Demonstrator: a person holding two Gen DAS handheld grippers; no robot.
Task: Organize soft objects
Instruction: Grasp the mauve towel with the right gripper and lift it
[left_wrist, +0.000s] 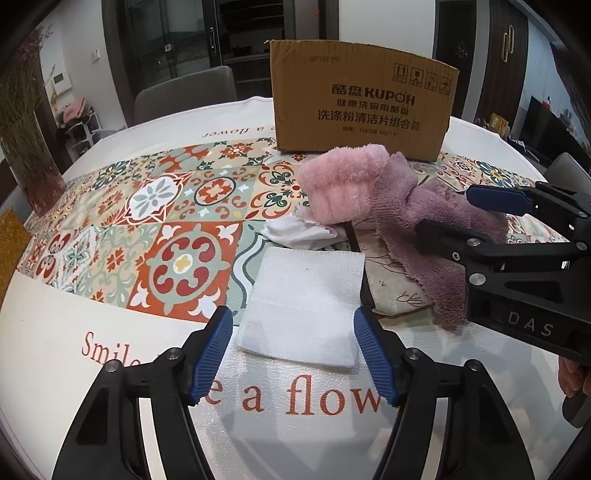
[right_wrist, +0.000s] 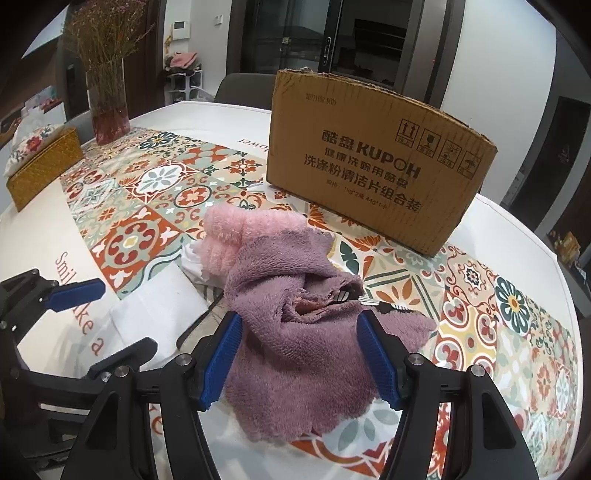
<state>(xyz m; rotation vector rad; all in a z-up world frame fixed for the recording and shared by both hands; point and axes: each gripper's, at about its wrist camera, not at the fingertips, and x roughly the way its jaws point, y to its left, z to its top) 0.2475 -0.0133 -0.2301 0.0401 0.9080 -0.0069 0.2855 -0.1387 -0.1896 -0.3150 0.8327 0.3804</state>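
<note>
My left hand-held gripper (left_wrist: 293, 354) stands spread over the flat white square cloth (left_wrist: 303, 299); my right hand-held gripper (right_wrist: 299, 358) stands spread astride the crumpled mauve fleece towel (right_wrist: 295, 332) on the tabletop (left_wrist: 74, 369).

A flat white square cloth (left_wrist: 301, 302) lies nearest; right of it a mauve fleecy towel (right_wrist: 295, 332), a pink plush cloth (left_wrist: 345, 184) behind, and a brown cardboard box (left_wrist: 364, 107) farthest.

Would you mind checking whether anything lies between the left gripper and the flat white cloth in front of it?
Nothing visible does. The left gripper is open, with the near edge of the white cloth lying flat on the table between its fingertips. The purple towel lies off to the right.
</note>
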